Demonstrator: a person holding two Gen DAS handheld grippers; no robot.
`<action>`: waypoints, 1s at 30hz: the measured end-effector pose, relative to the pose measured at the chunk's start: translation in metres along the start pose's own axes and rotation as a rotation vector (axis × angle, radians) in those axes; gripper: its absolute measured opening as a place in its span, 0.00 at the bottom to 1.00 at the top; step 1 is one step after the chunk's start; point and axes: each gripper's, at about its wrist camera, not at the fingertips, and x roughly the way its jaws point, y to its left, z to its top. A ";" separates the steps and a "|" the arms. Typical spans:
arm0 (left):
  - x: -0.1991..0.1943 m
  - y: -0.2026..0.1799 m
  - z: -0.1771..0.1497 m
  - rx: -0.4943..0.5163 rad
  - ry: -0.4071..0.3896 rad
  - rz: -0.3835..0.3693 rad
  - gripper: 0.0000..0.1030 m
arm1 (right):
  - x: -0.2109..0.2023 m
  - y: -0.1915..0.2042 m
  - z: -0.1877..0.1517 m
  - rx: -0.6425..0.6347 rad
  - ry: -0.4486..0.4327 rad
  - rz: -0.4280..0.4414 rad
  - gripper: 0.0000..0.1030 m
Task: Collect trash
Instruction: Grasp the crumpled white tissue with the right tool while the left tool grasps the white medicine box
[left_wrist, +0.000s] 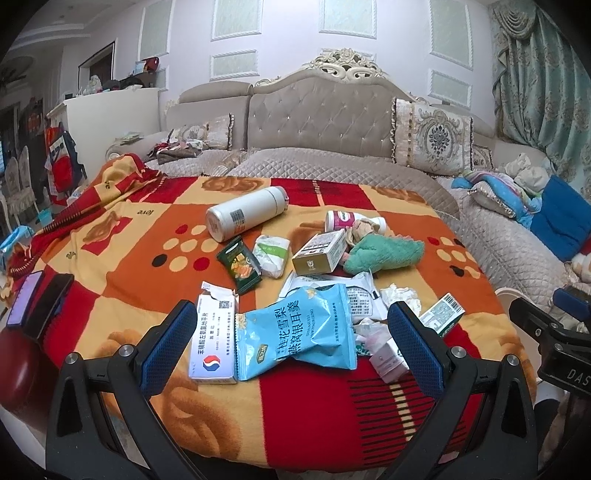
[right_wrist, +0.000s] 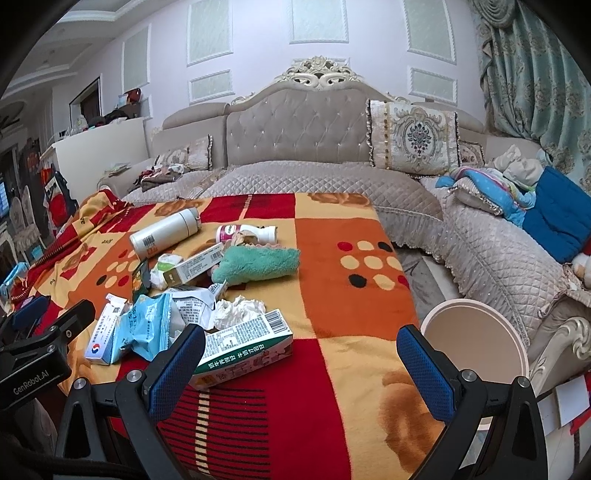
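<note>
Trash lies on a table under a red and orange blanket (left_wrist: 122, 258). My left gripper (left_wrist: 291, 343) is open, its jaws either side of a blue snack bag (left_wrist: 299, 328); a white medicine box (left_wrist: 212, 339) lies left of it. Beyond are a dark green packet (left_wrist: 238, 264), a gold box (left_wrist: 319, 253), crumpled tissue (left_wrist: 400, 295) and a white thermos (left_wrist: 245, 213). My right gripper (right_wrist: 301, 363) is open and empty; its left finger is beside a green-and-white carton (right_wrist: 245, 347). A beige round bin (right_wrist: 476, 336) stands to the table's right.
A green towel (right_wrist: 258, 264) and a pink-labelled bottle (right_wrist: 245, 233) lie mid-table. A phone (left_wrist: 27, 302) lies at the left edge. A grey quilted sofa (right_wrist: 498, 258) wraps round the back and right. The left gripper's body (right_wrist: 37, 354) shows at left in the right wrist view.
</note>
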 end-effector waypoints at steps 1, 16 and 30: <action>0.001 0.001 -0.002 0.001 0.003 0.000 0.99 | 0.002 0.000 -0.001 0.000 0.007 0.002 1.00; 0.040 0.057 -0.024 0.023 0.185 -0.061 0.99 | 0.053 -0.001 0.003 0.009 0.128 0.154 1.00; 0.065 0.106 -0.017 0.004 0.246 -0.043 0.99 | 0.107 0.043 0.040 -0.085 0.238 0.338 0.78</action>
